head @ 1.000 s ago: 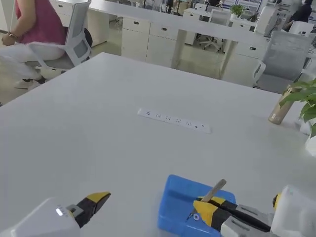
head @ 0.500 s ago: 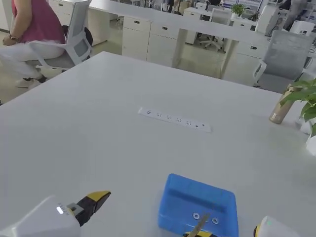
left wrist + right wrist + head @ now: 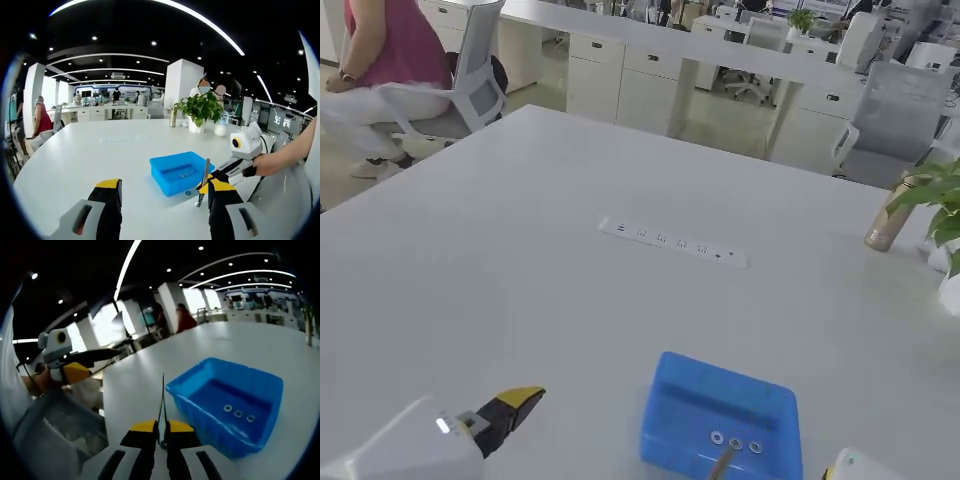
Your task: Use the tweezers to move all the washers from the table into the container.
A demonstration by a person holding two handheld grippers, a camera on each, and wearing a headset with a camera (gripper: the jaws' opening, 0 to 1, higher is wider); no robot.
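Beside the container (image 3: 210, 426), right gripper (image 3: 161, 432) jaws pinch tweezers (image 3: 162, 395); left gripper (image 3: 165, 184) jaws gape.

3 washers (image 3: 735, 443) in container (image 3: 670, 415), power strip (image 3: 672, 243) behind it, bottle (image 3: 886, 222) far right on table (image 3: 520, 250)

Bright even glow from ceiling lights (image 3: 152, 43), faint soft shadows, head view slightly blurred; gripper views fisheye-bent
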